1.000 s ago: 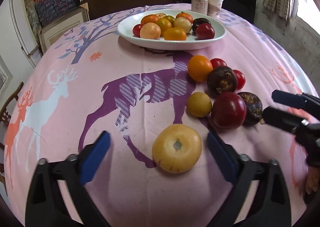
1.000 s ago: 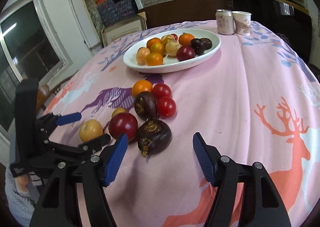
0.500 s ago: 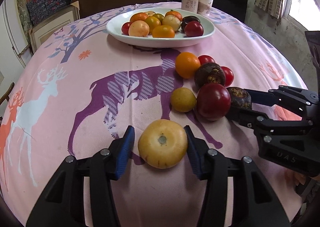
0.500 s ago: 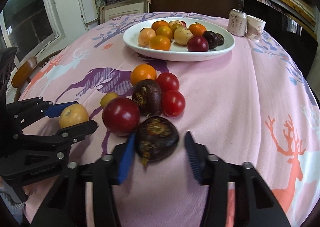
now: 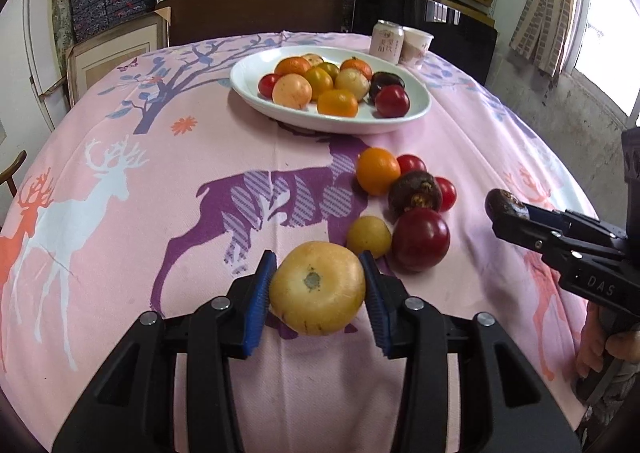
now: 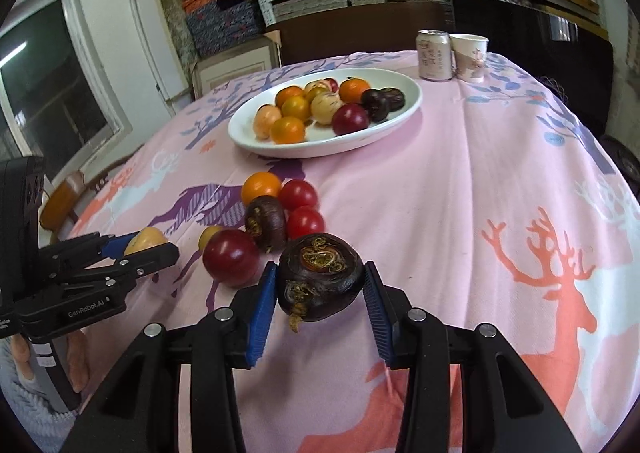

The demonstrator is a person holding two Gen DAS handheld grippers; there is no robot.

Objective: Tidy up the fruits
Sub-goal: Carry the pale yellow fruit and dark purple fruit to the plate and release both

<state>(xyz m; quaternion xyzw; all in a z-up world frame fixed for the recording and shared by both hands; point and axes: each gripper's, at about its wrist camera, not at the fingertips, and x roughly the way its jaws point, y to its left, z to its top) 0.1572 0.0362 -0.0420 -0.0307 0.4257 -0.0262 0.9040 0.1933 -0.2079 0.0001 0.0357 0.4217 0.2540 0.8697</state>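
A big yellow fruit (image 5: 318,293) sits between the blue pads of my left gripper (image 5: 317,259), whose jaws are closing with both pads pressing on it. My right gripper (image 6: 319,269) is shut on a dark purple fruit (image 6: 320,281), held clear of the cloth. The left wrist view shows that fruit (image 5: 502,201) at the right gripper's tip. Loose on the pink cloth lie an orange (image 5: 378,171), another dark purple fruit (image 5: 414,193), a deep red fruit (image 5: 420,239), a small yellow one (image 5: 368,235) and two red tomatoes. The white plate (image 5: 416,109) farther back holds several fruits.
A drink can (image 5: 386,41) and a paper cup (image 5: 416,49) stand behind the plate at the table's far edge. A wooden chair (image 6: 60,201) shows past the left edge. Shelves and stacked boxes fill the back wall. A person's hand (image 5: 600,345) holds the right gripper.
Both grippers went from wide open to closed: the left on the big yellow fruit, the right on the dark purple fruit, which has come away from the deep red fruit.
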